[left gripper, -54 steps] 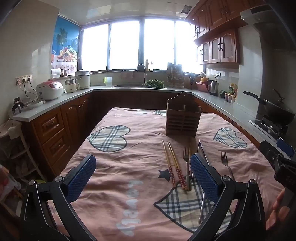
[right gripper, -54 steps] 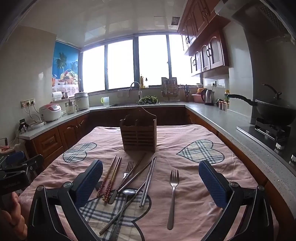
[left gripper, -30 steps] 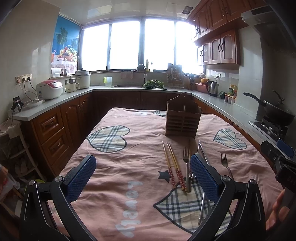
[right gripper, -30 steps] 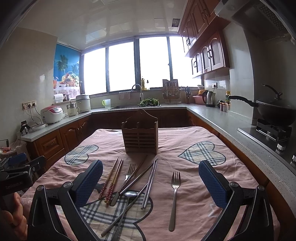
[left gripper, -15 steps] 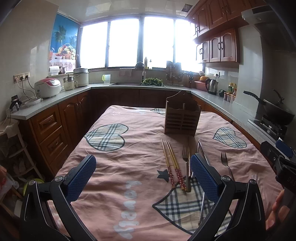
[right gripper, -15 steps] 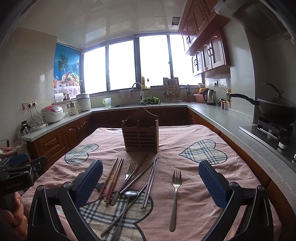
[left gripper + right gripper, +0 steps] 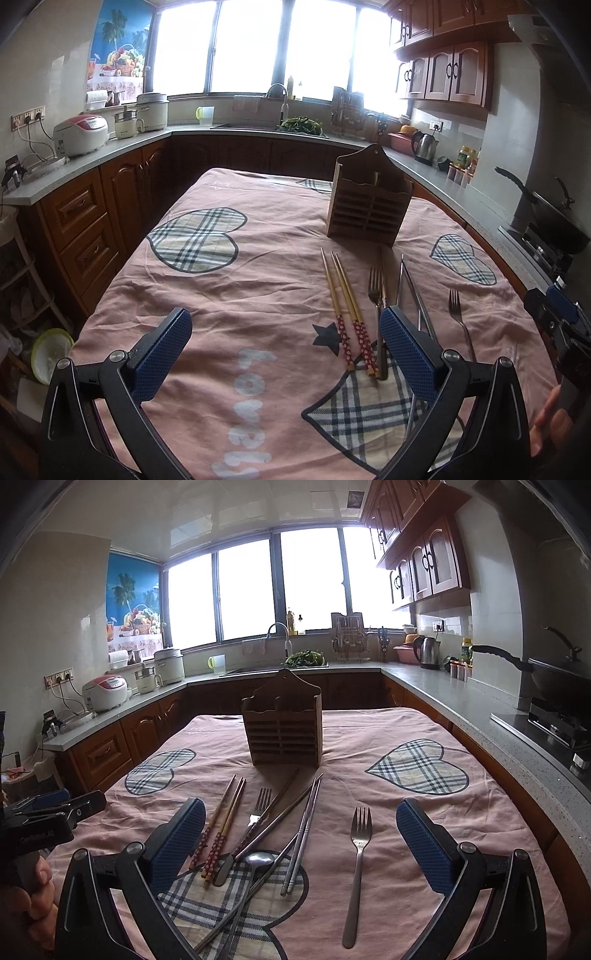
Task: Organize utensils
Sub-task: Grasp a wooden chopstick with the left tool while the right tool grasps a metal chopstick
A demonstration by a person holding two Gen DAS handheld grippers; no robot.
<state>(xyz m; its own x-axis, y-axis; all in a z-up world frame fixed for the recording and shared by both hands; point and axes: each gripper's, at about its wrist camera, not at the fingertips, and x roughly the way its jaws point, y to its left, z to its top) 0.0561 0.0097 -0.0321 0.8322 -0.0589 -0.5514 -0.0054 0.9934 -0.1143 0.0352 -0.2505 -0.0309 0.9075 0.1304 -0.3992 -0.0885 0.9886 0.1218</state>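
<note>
Right gripper [image 7: 301, 829]: jaws wide apart, holding nothing, poised above the near end of the counter [image 7: 480, 812]. Left gripper [image 7: 286, 341]: likewise wide and empty, off to the left of the utensils.

Step in hand, as judged: the approach before a first pick. No utensil is lifted and the holder [image 7: 282, 731] appears empty, so the task looks unstarted.

Position of the work: a lone fork [image 7: 358, 864] lies between the right gripper's fingers, tines pointing away, apart from the rest. Just left of it lies a crossed heap: metal chopsticks [image 7: 304, 827], a spoon [image 7: 258, 860] and a second fork [image 7: 260, 803], with the wooden chopsticks [image 7: 223, 823] beside the left finger. The holder stands upright beyond the heap, well clear of both grippers.

Next move, as judged: descend on the lone fork's handle and close across it. It lies flat on soft cloth, so the fingers must get low; the heap is overlapped and less suited to a clean first grasp.
</note>
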